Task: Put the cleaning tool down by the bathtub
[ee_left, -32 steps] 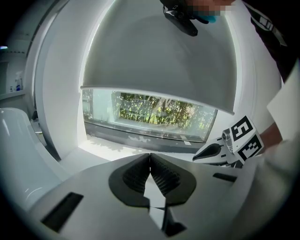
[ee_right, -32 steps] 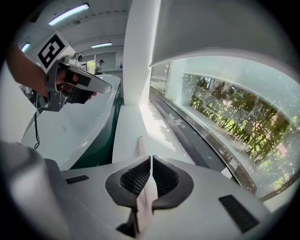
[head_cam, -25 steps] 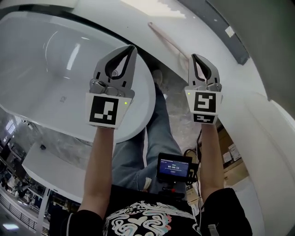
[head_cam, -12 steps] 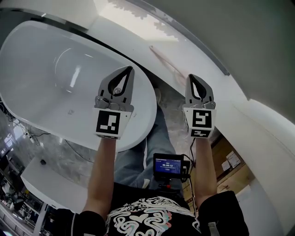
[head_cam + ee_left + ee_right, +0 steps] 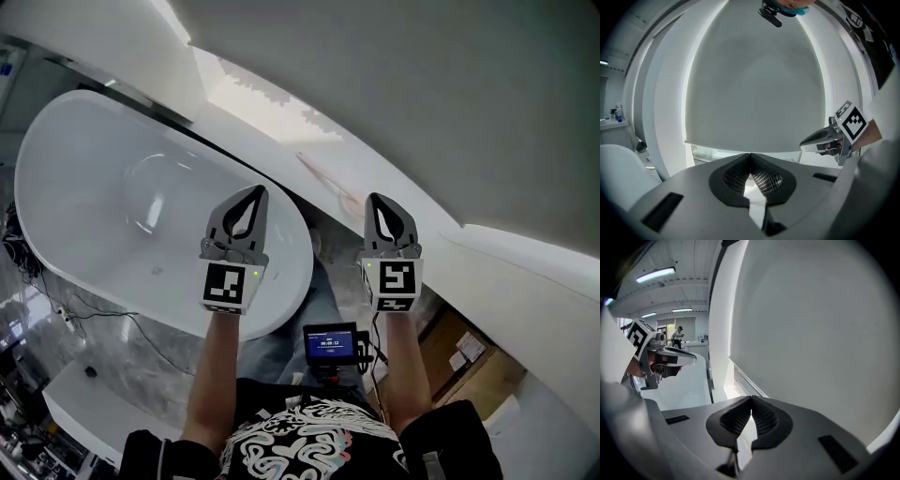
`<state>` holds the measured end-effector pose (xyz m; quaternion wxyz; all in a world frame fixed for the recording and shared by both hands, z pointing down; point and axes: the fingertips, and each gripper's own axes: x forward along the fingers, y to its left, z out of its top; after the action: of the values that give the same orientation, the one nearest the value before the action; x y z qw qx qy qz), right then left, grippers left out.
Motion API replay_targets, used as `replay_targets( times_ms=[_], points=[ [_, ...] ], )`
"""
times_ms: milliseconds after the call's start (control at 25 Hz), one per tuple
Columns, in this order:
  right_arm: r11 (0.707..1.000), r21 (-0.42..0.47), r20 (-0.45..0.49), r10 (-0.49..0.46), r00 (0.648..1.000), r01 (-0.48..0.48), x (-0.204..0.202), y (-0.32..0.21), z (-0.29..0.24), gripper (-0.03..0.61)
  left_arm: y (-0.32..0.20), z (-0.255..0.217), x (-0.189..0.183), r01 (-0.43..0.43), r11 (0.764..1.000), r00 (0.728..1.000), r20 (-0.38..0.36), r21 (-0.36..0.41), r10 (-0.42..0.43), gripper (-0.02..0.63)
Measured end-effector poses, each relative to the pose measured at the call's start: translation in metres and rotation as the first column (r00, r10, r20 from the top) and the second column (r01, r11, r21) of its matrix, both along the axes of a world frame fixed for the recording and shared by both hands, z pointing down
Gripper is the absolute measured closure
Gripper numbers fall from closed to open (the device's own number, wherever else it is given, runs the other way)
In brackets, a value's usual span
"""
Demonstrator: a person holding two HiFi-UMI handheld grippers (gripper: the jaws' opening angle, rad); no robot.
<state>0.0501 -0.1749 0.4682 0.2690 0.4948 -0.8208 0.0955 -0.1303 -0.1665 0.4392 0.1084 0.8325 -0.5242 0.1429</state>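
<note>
A white oval bathtub (image 5: 112, 225) fills the left of the head view. Past its right end, a thin pinkish stick-like thing (image 5: 323, 183) lies on the white ledge; I cannot tell if it is the cleaning tool. My left gripper (image 5: 254, 191) is held up over the tub's right rim, shut and holding nothing. My right gripper (image 5: 376, 200) is level with it, over the gap beside the tub, also shut and holding nothing. In the left gripper view the jaws (image 5: 750, 154) meet at their tips, facing a grey wall panel. The right gripper (image 5: 751, 398) shows the same.
A small lit screen (image 5: 330, 342) hangs at the person's waist. Black cables (image 5: 94, 314) trail over the marble floor beside the tub. Cardboard boxes (image 5: 469, 361) sit at the lower right. A curved white wall (image 5: 525, 272) runs along the right. A person (image 5: 678, 333) stands far off.
The view has pulled back and up: both grippers sit lower and smaller in it, and more of the tub and wall shows. Both stay shut and side by side.
</note>
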Motion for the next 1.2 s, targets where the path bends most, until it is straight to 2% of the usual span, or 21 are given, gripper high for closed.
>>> replay_targets(
  times_ms=[280, 400, 440, 600, 1200],
  points=[
    [0.998, 0.044, 0.049, 0.039, 0.998, -0.042, 0.003, 0.004, -0.049, 0.551, 0.004, -0.047, -0.004, 0.003, 0.999, 1.000, -0.012, 0.038, -0.003, 0.597],
    [0.998, 0.046, 0.072, 0.043, 0.997, -0.046, 0.001, 0.008, -0.062, 0.551, 0.008, -0.064, -0.004, 0.007, 0.999, 0.998, -0.058, 0.043, -0.005, 0.597],
    [0.998, 0.049, 0.084, 0.041, 0.996, -0.045, -0.001, 0.010, -0.068, 0.551, 0.010, -0.071, -0.004, 0.005, 0.999, 0.998, -0.055, 0.050, -0.002, 0.597],
    [0.996, 0.064, 0.121, 0.049, 0.991, -0.057, 0.001, 0.013, -0.094, 0.551, 0.011, -0.094, 0.001, -0.020, 0.997, 0.999, 0.029, 0.076, 0.018, 0.597],
    [0.987, 0.156, 0.131, 0.013, 0.991, -0.033, -0.011, 0.049, -0.175, 0.551, 0.050, -0.170, -0.010, 0.021, 0.987, 1.000, -0.010, 0.160, -0.020, 0.597]
  ],
)
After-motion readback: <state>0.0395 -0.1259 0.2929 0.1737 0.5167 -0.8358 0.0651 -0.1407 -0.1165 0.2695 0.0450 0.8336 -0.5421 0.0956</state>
